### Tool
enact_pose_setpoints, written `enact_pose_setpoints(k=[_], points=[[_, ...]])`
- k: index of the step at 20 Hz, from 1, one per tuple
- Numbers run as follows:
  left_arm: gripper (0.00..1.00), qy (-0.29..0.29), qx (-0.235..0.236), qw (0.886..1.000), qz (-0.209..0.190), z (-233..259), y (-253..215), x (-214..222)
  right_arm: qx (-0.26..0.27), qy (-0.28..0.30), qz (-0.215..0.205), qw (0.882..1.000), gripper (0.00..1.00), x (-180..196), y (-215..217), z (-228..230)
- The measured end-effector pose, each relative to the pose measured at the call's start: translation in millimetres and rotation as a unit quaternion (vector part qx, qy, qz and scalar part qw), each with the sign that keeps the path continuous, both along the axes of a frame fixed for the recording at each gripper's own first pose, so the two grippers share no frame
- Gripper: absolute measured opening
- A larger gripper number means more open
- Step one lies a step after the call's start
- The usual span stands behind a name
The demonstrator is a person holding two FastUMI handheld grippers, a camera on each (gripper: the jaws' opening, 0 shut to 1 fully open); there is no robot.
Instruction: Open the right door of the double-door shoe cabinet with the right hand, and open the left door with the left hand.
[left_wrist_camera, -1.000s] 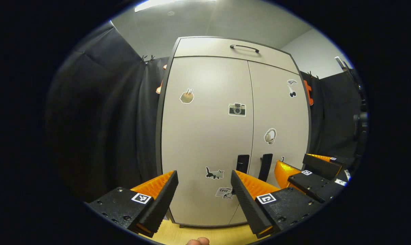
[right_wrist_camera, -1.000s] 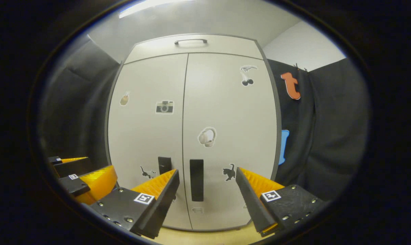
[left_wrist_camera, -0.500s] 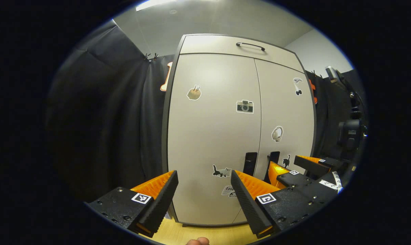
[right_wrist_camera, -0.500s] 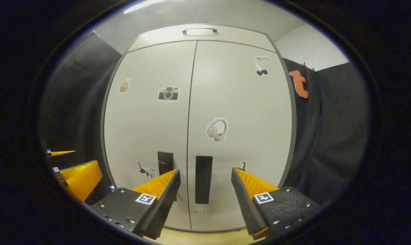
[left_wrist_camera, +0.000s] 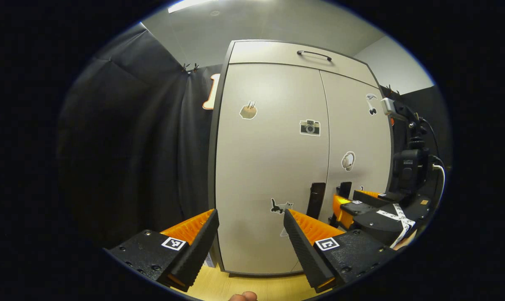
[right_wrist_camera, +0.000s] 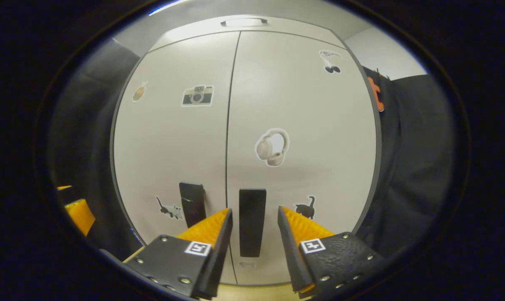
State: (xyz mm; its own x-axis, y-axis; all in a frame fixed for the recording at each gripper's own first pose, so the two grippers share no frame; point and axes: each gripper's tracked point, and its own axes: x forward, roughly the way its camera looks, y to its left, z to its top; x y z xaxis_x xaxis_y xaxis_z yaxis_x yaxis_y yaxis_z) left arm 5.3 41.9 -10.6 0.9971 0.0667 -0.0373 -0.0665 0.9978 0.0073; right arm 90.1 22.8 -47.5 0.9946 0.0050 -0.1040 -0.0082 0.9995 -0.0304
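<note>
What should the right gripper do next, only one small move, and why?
Probably ease the right gripper forward, then close on the right door's handle. The handle stands between its open fingers, seemingly not yet touched, and both doors look shut.

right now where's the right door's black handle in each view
Left gripper view: the right door handle sits right of centre, low on the cabinet, partly hidden behind the right gripper.
Right gripper view: the handle stands bottom centre, between that gripper's own open fingers.
Shared landmark: the headphones sticker, above the handle in both.
</note>
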Motion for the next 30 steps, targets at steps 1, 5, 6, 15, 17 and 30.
enact_pose_setpoints(k=[1, 5, 6, 15, 17, 30], points=[[0.96, 0.000, 0.000, 1.000, 0.002, -0.1, 1.6, -1.3, 0.001, -0.001, 0.002, 1.000, 0.57, 4.2, 0.5, 0.3], [0.97, 0.001, -0.002, 1.000, 0.008, -0.4, 8.3, -6.4, 0.010, 0.011, 0.013, 1.000, 0.53, 13.2, 7.2, -6.6], [0.97, 0.002, -0.002, 1.000, 0.009, -0.6, 9.8, -6.6, 0.012, 0.010, 0.008, 1.000, 0.29, 11.2, 5.4, -5.0], [0.97, 0.008, 0.002, 1.000, 0.015, -3.2, 19.5, -15.7, 0.012, 0.015, 0.004, 1.000, 0.22, 16.6, 7.3, -9.2], [0.96, 0.009, 0.004, 1.000, 0.012, -3.5, 17.8, -17.7, 0.011, 0.015, 0.008, 1.000, 0.22, 15.0, 7.1, -10.2], [0.97, 0.010, 0.007, 1.000, -0.019, 1.0, 4.6, -41.7, 0.030, 0.014, 0.049, 0.998, 0.11, -16.9, -1.3, -8.4]])
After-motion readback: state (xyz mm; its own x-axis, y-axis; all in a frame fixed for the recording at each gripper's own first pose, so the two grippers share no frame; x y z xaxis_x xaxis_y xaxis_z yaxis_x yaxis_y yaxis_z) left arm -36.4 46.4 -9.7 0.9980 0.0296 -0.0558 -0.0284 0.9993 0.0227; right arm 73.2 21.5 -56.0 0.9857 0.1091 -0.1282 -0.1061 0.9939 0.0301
